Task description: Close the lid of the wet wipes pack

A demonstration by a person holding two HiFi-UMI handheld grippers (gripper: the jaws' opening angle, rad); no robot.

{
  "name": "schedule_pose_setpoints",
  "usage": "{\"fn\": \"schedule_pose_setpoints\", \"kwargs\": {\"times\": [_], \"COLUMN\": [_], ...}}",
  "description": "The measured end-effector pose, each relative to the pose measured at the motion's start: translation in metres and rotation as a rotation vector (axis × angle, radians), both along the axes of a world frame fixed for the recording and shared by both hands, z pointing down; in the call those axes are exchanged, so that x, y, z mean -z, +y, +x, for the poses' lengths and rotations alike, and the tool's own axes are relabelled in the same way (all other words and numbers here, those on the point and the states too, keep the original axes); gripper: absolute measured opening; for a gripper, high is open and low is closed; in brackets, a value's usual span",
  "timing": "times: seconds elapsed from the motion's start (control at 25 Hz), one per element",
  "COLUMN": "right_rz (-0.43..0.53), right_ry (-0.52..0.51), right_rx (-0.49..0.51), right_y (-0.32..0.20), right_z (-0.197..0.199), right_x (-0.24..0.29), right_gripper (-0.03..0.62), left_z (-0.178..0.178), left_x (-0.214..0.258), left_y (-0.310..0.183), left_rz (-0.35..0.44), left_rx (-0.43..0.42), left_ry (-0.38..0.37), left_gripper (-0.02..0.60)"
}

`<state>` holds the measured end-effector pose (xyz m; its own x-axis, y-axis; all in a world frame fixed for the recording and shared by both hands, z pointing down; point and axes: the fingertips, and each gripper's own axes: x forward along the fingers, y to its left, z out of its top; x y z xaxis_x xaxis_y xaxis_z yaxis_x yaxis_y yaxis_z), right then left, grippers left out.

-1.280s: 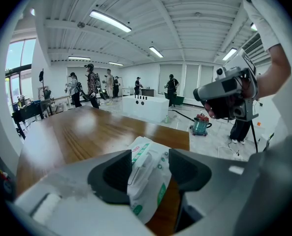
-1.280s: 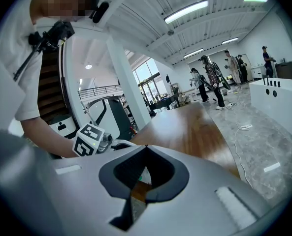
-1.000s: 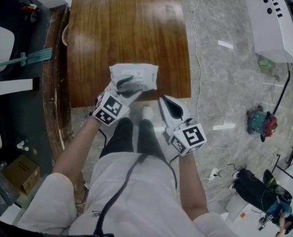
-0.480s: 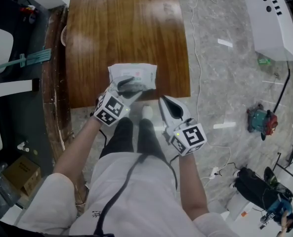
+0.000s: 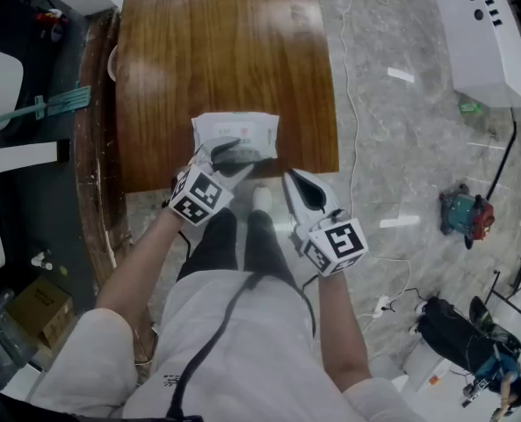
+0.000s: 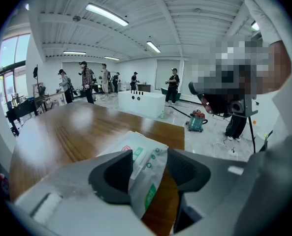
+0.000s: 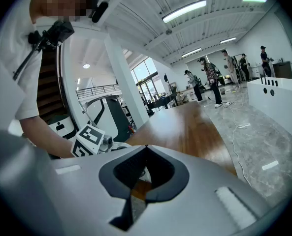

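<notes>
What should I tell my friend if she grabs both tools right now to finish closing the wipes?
Left tool: shut on the near edge of the wet wipes pack, holding it steady.
Right tool: shut, with nothing in it, held just off the near edge of the wooden table, to the right of the pack.
Pack: lying at the table's near edge.
Done: the pack is gripped.
Left: these views do not show whether the lid is open or shut, so check first. If it is open, the right tool is probably the one to press it down.
</notes>
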<state>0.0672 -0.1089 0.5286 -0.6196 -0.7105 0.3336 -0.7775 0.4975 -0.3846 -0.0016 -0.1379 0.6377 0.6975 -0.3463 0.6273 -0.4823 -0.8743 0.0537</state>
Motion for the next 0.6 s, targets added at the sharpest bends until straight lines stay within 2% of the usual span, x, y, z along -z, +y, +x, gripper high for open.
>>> {"fn": "schedule_pose_setpoints", "kwargs": {"times": [0.6], "right_rz": [0.006], "right_ry": [0.004], "right_rx": [-0.002], "right_y": [0.0003], "right_z": [0.0014], "right_x": [0.0037], "right_gripper": [0.009], "left_z": [0.0021], "left_x": [-0.0098], "left_y": [0.0010], "left_rz": [-0.026], "left_rx": [0.024], "left_ry": [-0.025], "left_gripper": [0.230]}}
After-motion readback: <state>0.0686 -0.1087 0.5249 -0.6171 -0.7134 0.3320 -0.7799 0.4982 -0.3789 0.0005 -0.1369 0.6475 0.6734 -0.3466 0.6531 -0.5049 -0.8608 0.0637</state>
